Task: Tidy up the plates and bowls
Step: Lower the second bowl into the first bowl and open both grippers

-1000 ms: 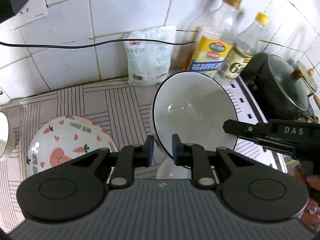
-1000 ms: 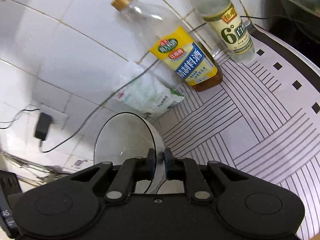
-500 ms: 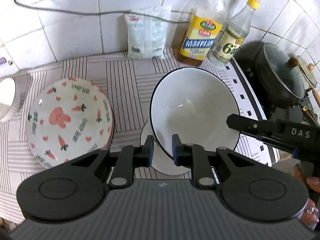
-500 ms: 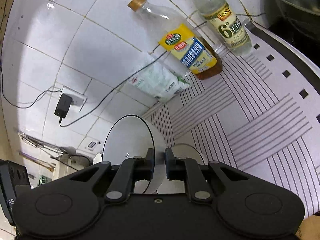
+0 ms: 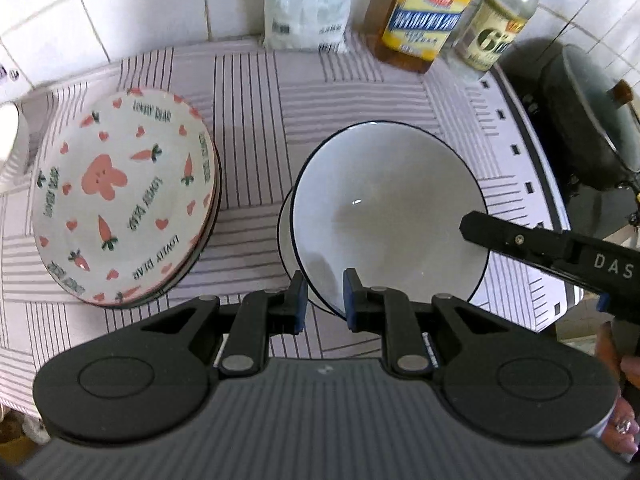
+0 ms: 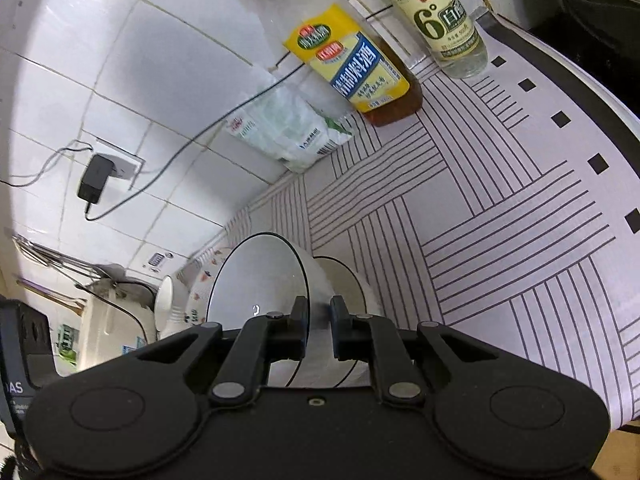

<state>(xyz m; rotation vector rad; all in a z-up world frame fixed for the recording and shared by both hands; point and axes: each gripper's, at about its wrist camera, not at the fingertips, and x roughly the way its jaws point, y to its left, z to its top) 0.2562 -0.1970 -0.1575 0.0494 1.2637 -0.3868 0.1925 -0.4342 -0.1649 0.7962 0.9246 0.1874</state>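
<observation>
Writing shows on several things around the white bowl (image 5: 384, 208) with the thin dark rim. Both grippers grip this bowl: the left gripper (image 5: 325, 296) pinches the near rim between its blue-padded fingers, and the right gripper (image 6: 319, 328) pinches the rim on the far right side, its arm marked "DAS". The bowl is tilted, just over a second white bowl (image 5: 285, 236) that sits on the striped mat (image 5: 256, 92); whether the two touch cannot be told.

Left of the bowls lies a stack of plates (image 5: 124, 196), the top one printed with a pink bear face, carrots, hearts and the words "LOVELY BEAR" repeated around the rim.

Against the tiled wall (image 6: 120, 80) stand a white packet (image 5: 304, 4) with small print too blurred to read, a cooking-wine bottle (image 6: 344, 60) with a yellow and blue label in Chinese characters, and a clear bottle (image 6: 440, 20) whose label shows a large "6°". A dark pan with a glass lid (image 5: 584, 112) sits at the right. A black charger (image 6: 94, 178) is plugged into a wall socket.
</observation>
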